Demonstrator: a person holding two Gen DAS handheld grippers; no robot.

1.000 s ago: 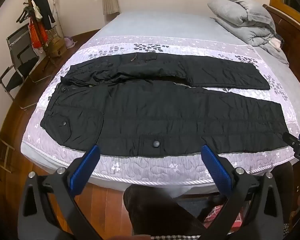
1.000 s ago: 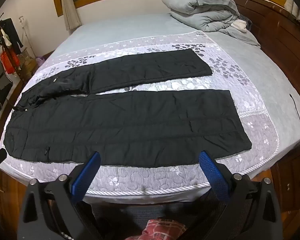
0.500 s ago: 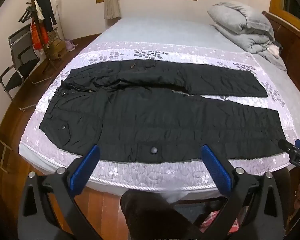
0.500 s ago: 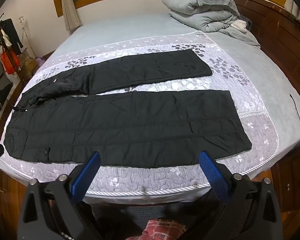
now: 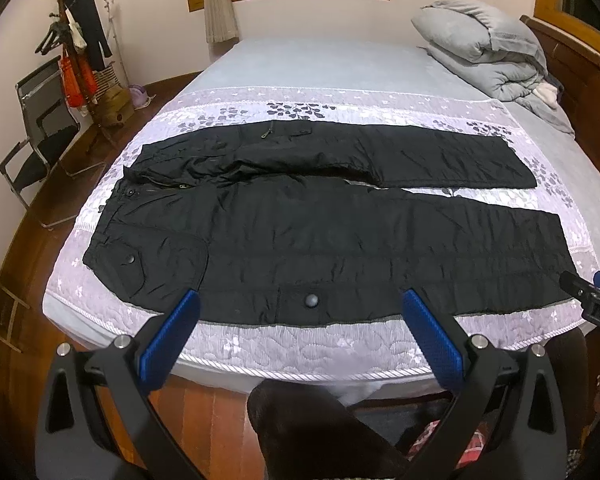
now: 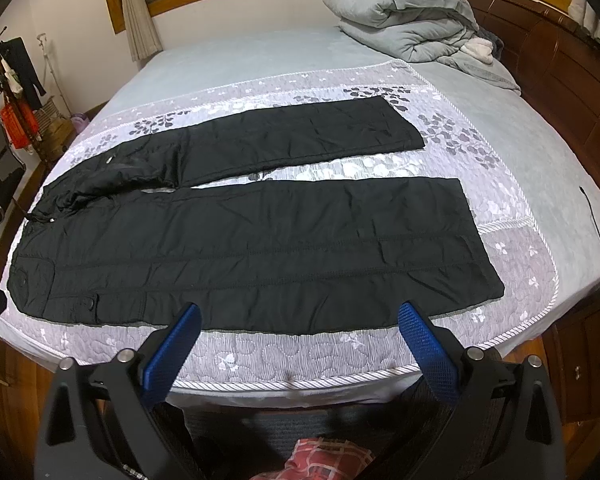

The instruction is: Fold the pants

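Black padded pants (image 5: 340, 232) spread flat on a bed (image 5: 332, 60) — unfolded, both grippers held off them.

Pants lie on the lilac quilted cover (image 5: 300, 344) with their long axis across the bed: waistband to the left, hems to the right, the two legs parted in a narrow V. The near leg runs along the front edge of the mattress, a round snap (image 5: 312, 300) on its side pocket. A folded grey duvet (image 6: 404, 12) sits at the far right by the wooden headboard (image 6: 560, 72). The left gripper (image 5: 300, 344) and right gripper (image 6: 298, 340) hover over the near edge, blue pads spread wide, holding nothing. In the left wrist view, the letters "DAS" show on the right gripper's body — the rest is cut off.
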